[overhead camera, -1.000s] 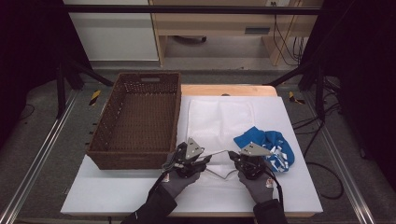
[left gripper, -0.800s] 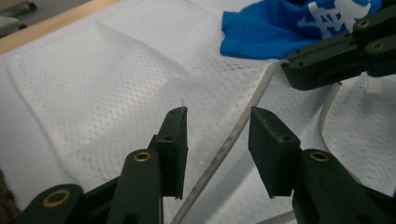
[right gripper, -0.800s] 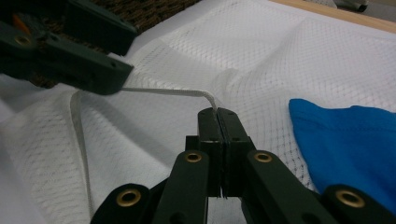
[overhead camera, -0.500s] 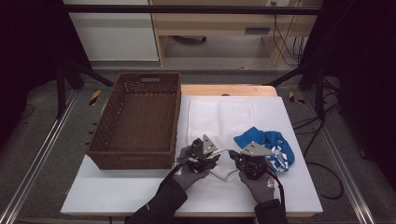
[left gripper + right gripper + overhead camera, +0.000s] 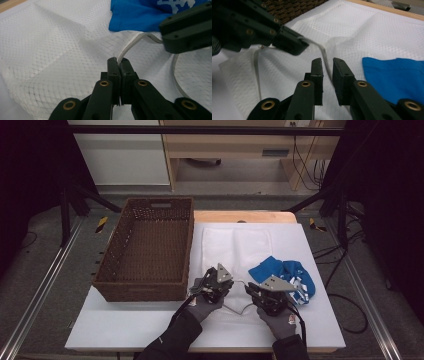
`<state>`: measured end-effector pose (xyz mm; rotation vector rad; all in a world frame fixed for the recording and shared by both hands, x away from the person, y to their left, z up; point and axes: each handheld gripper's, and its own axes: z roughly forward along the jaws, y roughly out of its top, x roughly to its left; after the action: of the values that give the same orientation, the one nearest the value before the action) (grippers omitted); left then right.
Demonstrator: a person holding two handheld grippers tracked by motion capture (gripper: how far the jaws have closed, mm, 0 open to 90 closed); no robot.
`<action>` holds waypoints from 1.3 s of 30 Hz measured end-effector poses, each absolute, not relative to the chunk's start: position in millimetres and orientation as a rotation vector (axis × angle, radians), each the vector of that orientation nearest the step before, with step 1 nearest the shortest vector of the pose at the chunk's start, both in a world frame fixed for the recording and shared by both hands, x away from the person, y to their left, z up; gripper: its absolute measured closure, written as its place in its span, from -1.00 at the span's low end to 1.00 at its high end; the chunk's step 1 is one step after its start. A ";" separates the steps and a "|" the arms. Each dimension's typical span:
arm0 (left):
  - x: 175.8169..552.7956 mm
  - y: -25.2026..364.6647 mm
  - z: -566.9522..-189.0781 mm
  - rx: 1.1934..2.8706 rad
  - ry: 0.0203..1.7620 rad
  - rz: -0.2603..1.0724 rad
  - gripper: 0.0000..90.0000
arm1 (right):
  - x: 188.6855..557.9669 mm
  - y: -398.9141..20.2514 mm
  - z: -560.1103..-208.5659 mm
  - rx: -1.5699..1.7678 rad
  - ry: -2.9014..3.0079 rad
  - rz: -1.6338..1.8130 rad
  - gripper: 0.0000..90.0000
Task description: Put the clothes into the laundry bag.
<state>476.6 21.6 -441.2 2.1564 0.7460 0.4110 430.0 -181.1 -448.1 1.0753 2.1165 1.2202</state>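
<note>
Broadly, the white desk [image 5: 125, 330] carries a brown wicker basket [image 5: 147, 250] on its left half, and beside the basket a white mesh bag [image 5: 235, 247] lies flat, reaching from the middle of the desk to its near edge. A blue garment [image 5: 287, 272] with white print sits crumpled just to the right of the bag, touching its edge. At the near end of the bag, a white strap [image 5: 130, 47] rises off the mesh in a loop between the two hands. The left hand-held gripper [image 5: 119, 62] has just closed, and its jaws now stand pressed together on one end of the strap, pinching it just above the mesh. The right hand-held gripper [image 5: 327, 65] has just been opening; its jaws stand a little apart, and the strap runs down through the gap between them, with no pad pressing on it. Both hand-held grippers hover close together, facing one another over the bag's near edge.
</note>
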 end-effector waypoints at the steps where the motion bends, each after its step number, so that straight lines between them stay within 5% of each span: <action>1: 476.5 22.3 -440.8 2.148 0.751 0.404 0.97 | 420.4 -187.4 -449.4 1.074 2.104 1.230 0.69; 10: 474.6 27.1 -435.5 2.072 0.788 0.366 0.97 | 396.4 -201.8 -483.3 1.203 2.214 1.152 0.93; 22: 472.3 30.9 -425.8 2.000 0.793 0.356 0.97 | 394.7 -206.2 -490.6 1.216 2.226 1.122 0.90; 27: 470.8 31.8 -426.0 2.005 0.791 0.363 0.97 | 394.2 -213.2 -476.1 1.215 2.134 1.163 0.65; 31: 471.4 32.8 -426.5 2.002 0.792 0.366 0.97 | 397.5 -231.7 -453.6 1.236 2.020 1.205 0.31; 32: 471.1 32.6 -426.9 2.004 0.791 0.370 0.97 | 401.3 -240.3 -443.6 1.250 1.972 1.204 0.07; 39: 469.6 32.5 -427.4 2.016 0.781 0.374 0.97 | 410.8 -269.9 -428.1 1.309 1.795 1.095 -0.46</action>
<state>469.6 32.5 -427.4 2.0162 0.7809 0.3736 410.8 -269.9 -428.1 1.3086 1.7947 1.0953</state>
